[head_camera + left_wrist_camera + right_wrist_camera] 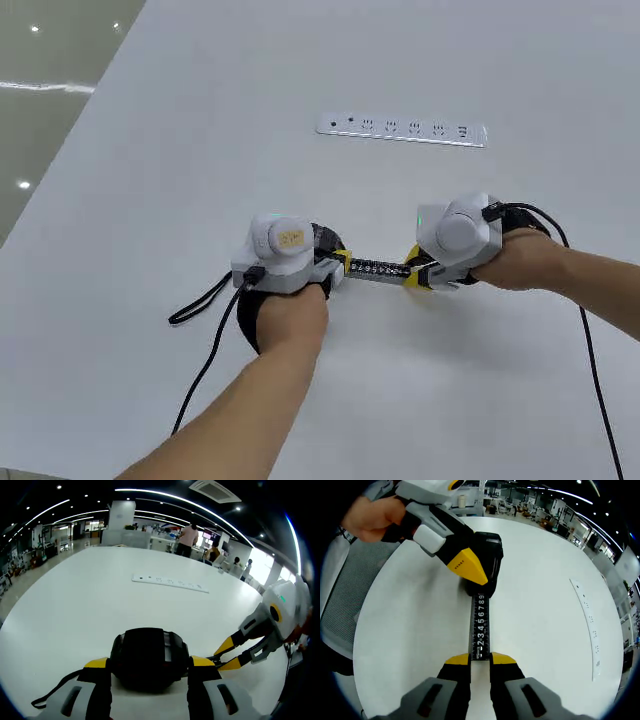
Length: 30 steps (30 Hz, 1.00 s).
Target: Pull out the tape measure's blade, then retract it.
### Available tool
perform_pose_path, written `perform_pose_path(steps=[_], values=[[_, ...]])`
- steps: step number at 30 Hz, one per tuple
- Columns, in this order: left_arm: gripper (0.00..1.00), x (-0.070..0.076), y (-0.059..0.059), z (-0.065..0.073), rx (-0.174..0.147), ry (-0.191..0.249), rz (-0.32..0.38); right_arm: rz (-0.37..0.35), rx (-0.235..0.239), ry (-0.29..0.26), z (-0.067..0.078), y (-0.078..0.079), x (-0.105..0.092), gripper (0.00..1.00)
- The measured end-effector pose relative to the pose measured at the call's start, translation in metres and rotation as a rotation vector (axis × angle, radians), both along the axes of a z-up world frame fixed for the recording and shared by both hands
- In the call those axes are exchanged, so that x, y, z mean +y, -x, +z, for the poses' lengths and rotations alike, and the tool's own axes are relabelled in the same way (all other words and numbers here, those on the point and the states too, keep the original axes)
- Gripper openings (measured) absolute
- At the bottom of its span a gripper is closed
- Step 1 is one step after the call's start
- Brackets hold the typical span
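1. The left gripper point(335, 263), white-bodied with yellow-tipped jaws, is clamping the black plastic tape measure case point(327, 243). In the left gripper view, the left gripper point(150, 662) is showing its two jaws spread to the width of the case point(149, 655) and pressing against its opposite sides.
2. The case is sitting on the white workbench top point(200, 150), near the front edge closest to the person.
3. The right gripper point(416, 273) is pinching the free end of the dark blade printed with white numerals point(378, 268). In the right gripper view, the right gripper point(480, 658) is showing its jaws nearly closed, with the thin blade point(480, 625) between the yellow tips.
4. The blade is running straight from the mouth of the case point(487, 550) to the right gripper's jaws, drawn out only a short way, with the numerals up to 9 showing.
5. In the right gripper view, the left gripper point(470, 569) is reaching in from the upper left, one yellow tip lying against the case.
6. In the left gripper view, the right gripper point(228, 655) is coming in from the right, level with the case.
7. A black wrist strap point(198, 301) is trailing from the case across the workbench top toward the left; it point(47, 696) is also showing at the lower left of the left gripper view.
8. A long white power strip point(402, 129) is lying flat on the workbench top well beyond the grippers, apart from everything else.
9. Black cables point(205, 370) are hanging back from both grippers toward the person.
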State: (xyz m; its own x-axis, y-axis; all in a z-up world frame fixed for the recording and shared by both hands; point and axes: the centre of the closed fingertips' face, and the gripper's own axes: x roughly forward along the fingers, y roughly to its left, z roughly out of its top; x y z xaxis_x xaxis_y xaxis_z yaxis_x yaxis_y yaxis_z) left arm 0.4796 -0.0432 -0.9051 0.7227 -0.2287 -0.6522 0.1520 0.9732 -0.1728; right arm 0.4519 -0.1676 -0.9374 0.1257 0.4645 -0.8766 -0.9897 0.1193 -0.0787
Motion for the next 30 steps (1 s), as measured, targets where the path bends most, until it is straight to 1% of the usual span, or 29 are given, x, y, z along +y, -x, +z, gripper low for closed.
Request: perform_pose_path(steps=[11, 19, 20, 30], values=[[0.58, 0.000, 0.000, 0.000, 0.000, -0.001, -0.006, 0.014, -0.009, -0.014, 0.000, -0.002, 0.015, 0.13], [0.58, -0.001, 0.000, 0.000, 0.000, -0.001, -0.005, 0.023, -0.014, -0.018, 0.000, -0.003, 0.020, 0.13], [0.58, -0.001, 0.000, 0.000, 0.000, 0.000, -0.008, 0.026, -0.017, -0.023, 0.000, -0.003, 0.025, 0.13], [0.58, -0.001, 0.000, 0.000, -0.003, 0.000, -0.010, 0.031, -0.027, -0.042, 0.000, -0.006, 0.038, 0.13]])
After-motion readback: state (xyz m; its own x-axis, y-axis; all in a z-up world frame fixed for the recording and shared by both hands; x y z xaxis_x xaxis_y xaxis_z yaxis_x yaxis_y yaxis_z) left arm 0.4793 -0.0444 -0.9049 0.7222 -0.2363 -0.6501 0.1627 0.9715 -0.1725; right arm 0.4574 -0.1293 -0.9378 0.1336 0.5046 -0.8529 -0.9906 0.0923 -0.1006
